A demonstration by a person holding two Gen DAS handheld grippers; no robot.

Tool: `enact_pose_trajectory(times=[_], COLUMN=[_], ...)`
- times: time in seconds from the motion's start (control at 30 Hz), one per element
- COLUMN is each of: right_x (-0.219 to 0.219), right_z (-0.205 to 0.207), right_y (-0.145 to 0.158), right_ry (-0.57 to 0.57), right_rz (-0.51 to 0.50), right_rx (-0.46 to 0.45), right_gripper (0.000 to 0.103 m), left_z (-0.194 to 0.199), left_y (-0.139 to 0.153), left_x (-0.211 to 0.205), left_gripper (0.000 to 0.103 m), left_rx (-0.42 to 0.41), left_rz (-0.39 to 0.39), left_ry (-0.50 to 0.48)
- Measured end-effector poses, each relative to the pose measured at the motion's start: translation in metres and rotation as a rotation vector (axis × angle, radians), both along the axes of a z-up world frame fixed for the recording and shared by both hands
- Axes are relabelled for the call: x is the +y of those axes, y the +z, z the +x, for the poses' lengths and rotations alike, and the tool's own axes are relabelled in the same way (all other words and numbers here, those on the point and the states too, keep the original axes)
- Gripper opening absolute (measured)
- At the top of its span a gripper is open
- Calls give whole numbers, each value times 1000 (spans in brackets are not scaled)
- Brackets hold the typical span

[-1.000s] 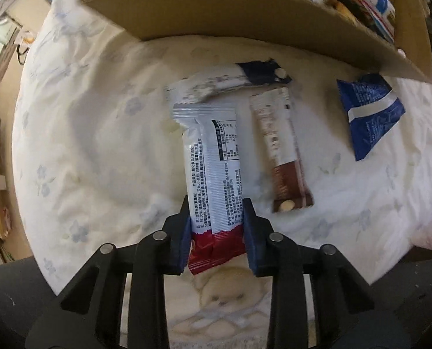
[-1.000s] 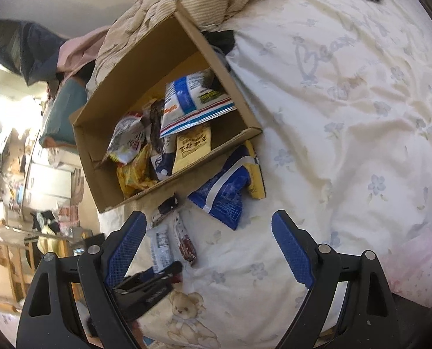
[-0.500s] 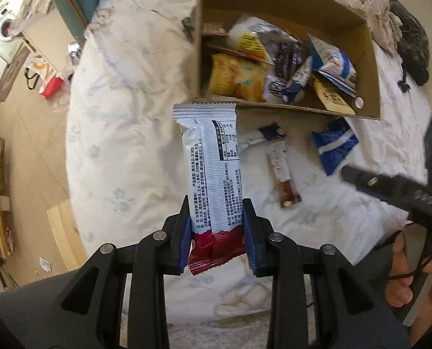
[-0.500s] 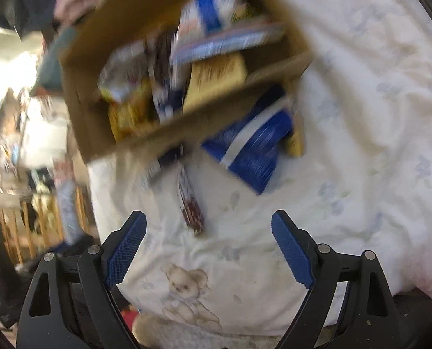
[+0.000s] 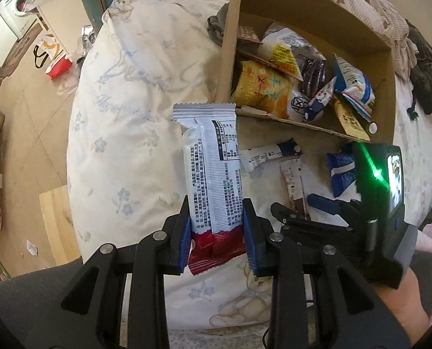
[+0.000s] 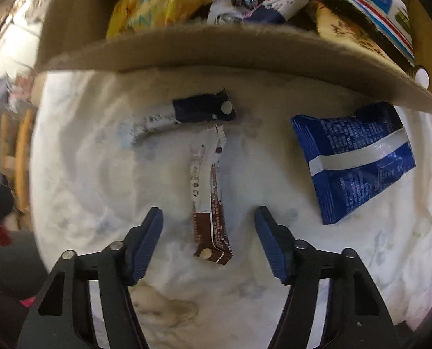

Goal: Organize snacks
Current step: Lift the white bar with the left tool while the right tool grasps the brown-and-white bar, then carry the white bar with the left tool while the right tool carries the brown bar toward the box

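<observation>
A: Left gripper (image 5: 217, 241) was clamped on the white-and-red snack bar (image 5: 211, 174), gripped near its red end and held up above the bedsheet (image 5: 122, 133).

B: And the right?

A: Right gripper (image 6: 208, 241) pointed down at the sheet. Its jaws had just been closing but stood apart, the brown-and-white stick packet (image 6: 208, 192) lying between them, pads not touching it.

B: Other items?

A: Blue pouch (image 6: 352, 157) and navy-tipped packet (image 6: 187, 113) lay beside the cardboard box (image 6: 216, 49), which held more snacks.
</observation>
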State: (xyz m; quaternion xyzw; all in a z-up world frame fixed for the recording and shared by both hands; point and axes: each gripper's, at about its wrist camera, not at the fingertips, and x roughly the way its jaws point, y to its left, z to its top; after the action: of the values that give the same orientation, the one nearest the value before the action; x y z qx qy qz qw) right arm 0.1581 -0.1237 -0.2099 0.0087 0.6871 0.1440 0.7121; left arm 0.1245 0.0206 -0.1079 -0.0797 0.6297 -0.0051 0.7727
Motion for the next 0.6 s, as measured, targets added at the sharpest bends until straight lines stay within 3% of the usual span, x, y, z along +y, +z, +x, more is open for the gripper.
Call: enact_pose_trajectory(times=[0.07,0.13,0.2,0.6], right_x=[1,-2,-7,-26], right_z=[-4,-6,-8,-49], right_y=[2,5,6,37], right_ry=[22,36,30,37], right_rz=[-16,-31,-16,87], right_rx=[-16,-25,-18,-36], right_gripper=[59,35,23,21], left_z=[0,-1,-1,-4], left_y=[-1,-1,-2,-10], left_x=[0,-1,-2,7], left_gripper=[27,27,27,27], left_rx=[-1,-7,-10,-8], left_rz=[3,17,30,86], left_ry=[6,2,-4,19])
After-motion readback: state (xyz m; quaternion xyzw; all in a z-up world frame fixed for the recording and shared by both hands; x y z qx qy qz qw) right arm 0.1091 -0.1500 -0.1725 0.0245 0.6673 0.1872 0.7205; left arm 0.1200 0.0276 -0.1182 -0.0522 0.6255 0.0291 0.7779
